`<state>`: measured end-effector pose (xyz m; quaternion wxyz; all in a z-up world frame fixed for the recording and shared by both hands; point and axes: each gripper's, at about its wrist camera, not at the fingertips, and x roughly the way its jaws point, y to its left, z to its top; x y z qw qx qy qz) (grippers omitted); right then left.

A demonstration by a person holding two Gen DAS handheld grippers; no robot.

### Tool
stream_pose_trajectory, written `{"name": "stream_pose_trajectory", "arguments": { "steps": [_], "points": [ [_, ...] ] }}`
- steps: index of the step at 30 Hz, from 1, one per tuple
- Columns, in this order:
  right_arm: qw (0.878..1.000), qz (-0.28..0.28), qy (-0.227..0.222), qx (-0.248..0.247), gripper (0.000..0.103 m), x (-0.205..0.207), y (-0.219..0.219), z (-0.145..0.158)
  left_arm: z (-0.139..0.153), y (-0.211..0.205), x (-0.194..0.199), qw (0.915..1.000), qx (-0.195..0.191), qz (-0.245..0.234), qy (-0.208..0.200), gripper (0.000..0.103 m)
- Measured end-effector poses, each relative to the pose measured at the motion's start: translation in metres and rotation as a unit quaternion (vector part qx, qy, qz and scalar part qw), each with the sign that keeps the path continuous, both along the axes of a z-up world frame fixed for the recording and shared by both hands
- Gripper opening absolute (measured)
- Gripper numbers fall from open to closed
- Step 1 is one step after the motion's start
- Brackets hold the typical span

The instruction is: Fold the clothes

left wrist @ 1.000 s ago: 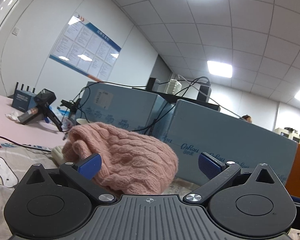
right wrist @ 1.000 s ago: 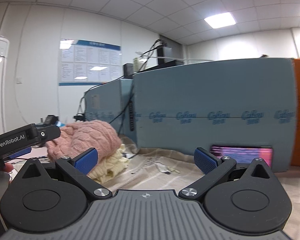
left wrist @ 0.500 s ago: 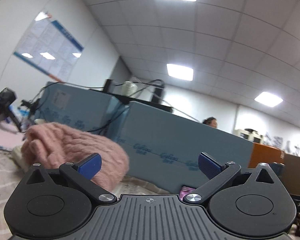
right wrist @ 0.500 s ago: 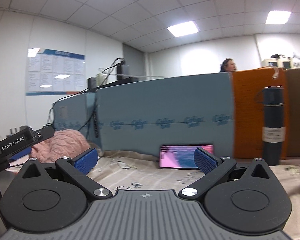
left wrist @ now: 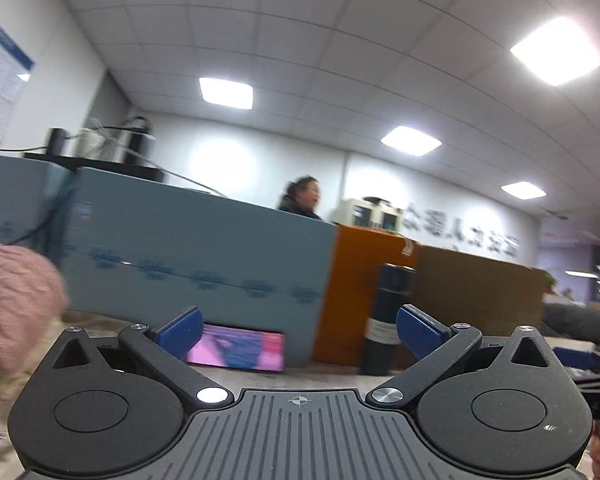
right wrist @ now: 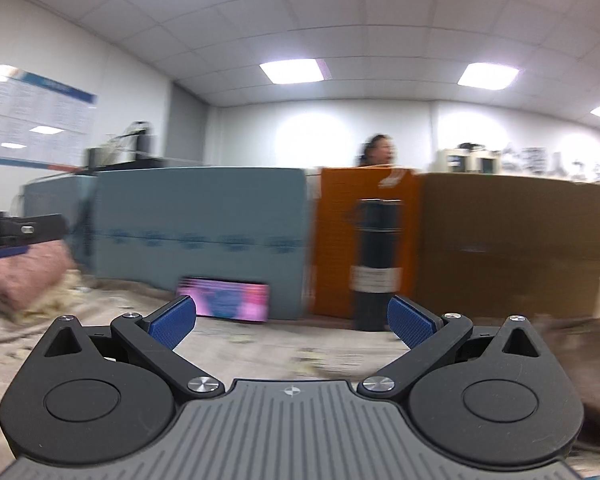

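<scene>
A pink knitted sweater lies in a heap at the far left of the left wrist view, on a cream garment; it also shows at the left of the right wrist view. A dark garment lies blurred at the right of the right wrist view. My left gripper is open and empty, well right of the sweater. My right gripper is open and empty above the patterned cloth. The left gripper's side shows at the right wrist view's left edge.
A blue-grey box, an orange box and a brown box stand along the back. A phone with a lit screen leans on the blue box. A dark cylinder bottle stands before the orange box.
Both grippers have swung to the right, away from the pink sweater, which slid to the left edge of both views. The phone, bottle and boxes came into the middle. Both stayed open.
</scene>
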<state>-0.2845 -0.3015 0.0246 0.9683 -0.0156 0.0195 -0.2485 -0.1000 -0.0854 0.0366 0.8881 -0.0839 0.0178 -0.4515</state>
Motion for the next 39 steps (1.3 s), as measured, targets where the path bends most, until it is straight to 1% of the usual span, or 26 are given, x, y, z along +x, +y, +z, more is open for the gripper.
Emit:
{"name": "stream_pose_trajectory", "arguments": {
  "steps": [2,5,7,9,11,12,15,17,18,21,23,25,26,28,30,31,34,37,39],
  "points": [
    [1.000,-0.030,0.002,0.000,0.103,-0.017,-0.018,0.000,0.002,-0.019,-0.006,0.9993,0.012,-0.036,0.004,0.103],
    [0.997,-0.073,0.012,0.001,0.103,-0.038,-0.045,-0.003,0.003,-0.048,-0.011,0.9955,0.031,-0.087,0.021,0.103],
    [0.995,-0.094,0.036,-0.003,0.103,-0.047,-0.062,-0.007,0.003,-0.068,-0.009,0.9912,0.040,-0.117,0.047,0.103],
    [0.992,-0.112,0.066,-0.008,0.103,-0.052,-0.078,-0.013,0.000,-0.087,-0.003,0.9835,0.045,-0.150,0.091,0.103],
    [0.988,-0.122,0.095,-0.010,0.103,-0.054,-0.091,-0.019,-0.005,-0.105,0.009,0.9714,0.045,-0.178,0.150,0.103],
    [0.986,-0.125,0.111,-0.010,0.103,-0.053,-0.097,-0.023,-0.008,-0.113,0.014,0.9640,0.044,-0.189,0.182,0.103],
    [0.979,-0.145,0.145,-0.014,0.103,-0.049,-0.114,-0.034,-0.025,-0.135,0.029,0.9362,0.038,-0.210,0.279,0.103],
    [0.976,-0.152,0.159,-0.009,0.103,-0.042,-0.126,-0.040,-0.036,-0.151,0.037,0.9186,0.033,-0.220,0.327,0.103],
    [0.974,-0.154,0.165,-0.004,0.103,-0.039,-0.132,-0.041,-0.040,-0.156,0.039,0.9127,0.031,-0.221,0.342,0.103],
    [0.970,-0.153,0.189,-0.012,0.103,-0.027,-0.141,-0.044,-0.049,-0.176,0.048,0.8998,0.025,-0.227,0.372,0.103],
    [0.966,-0.151,0.210,-0.024,0.103,-0.019,-0.145,-0.046,-0.051,-0.187,0.053,0.8944,0.018,-0.229,0.384,0.103],
    [0.963,-0.143,0.226,-0.025,0.103,-0.013,-0.150,-0.047,-0.053,-0.195,0.057,0.8911,0.013,-0.226,0.393,0.103],
    [0.962,-0.141,0.232,-0.024,0.103,-0.010,-0.153,-0.048,-0.054,-0.199,0.059,0.8880,0.013,-0.226,0.400,0.103],
    [0.958,-0.147,0.245,-0.022,0.103,-0.002,-0.159,-0.051,-0.059,-0.208,0.064,0.8786,0.013,-0.232,0.417,0.103],
    [0.954,-0.150,0.258,-0.021,0.103,0.005,-0.165,-0.054,-0.065,-0.218,0.068,0.8681,0.021,-0.239,0.434,0.103],
    [0.953,-0.150,0.263,-0.019,0.103,0.006,-0.167,-0.054,-0.068,-0.223,0.069,0.8643,0.025,-0.241,0.441,0.103],
    [0.952,-0.151,0.265,-0.012,0.103,0.008,-0.173,-0.055,-0.075,-0.237,0.067,0.8571,0.042,-0.241,0.453,0.103],
    [0.955,-0.151,0.257,-0.009,0.103,0.004,-0.174,-0.053,-0.082,-0.248,0.062,0.8444,0.050,-0.258,0.467,0.103],
    [0.961,-0.142,0.239,0.000,0.103,-0.003,-0.173,-0.049,-0.085,-0.255,0.060,0.8349,0.052,-0.272,0.476,0.103]
  ]
}}
